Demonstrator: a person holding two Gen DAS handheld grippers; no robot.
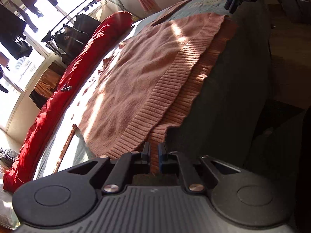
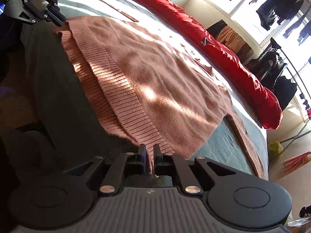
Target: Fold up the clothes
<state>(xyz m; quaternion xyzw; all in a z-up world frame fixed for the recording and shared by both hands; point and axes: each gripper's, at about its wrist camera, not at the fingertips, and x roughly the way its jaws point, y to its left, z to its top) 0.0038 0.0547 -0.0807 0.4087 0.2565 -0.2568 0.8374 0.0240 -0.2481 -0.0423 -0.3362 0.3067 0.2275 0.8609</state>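
Note:
A pink knitted sweater [image 1: 140, 71] lies spread flat on the bed, its ribbed hem along the bed's near edge. My left gripper [image 1: 154, 150] is shut on one hem corner, with pink fabric pinched between its black fingers. My right gripper [image 2: 149, 151] is shut on the other hem corner of the sweater [image 2: 147, 73]. Each gripper shows in the other's view: the right gripper [image 1: 234, 0] at the far hem corner, the left gripper [image 2: 58, 20] likewise. A sleeve [image 2: 246, 136] stretches along the bed to the right.
The bed has a teal cover [image 2: 217, 145] and a dark side [image 1: 233, 89] dropping to the floor. A red quilt [image 1: 77, 73] runs along the far side. Beyond it, a rack of dark clothes [image 2: 276, 71] stands before bright windows.

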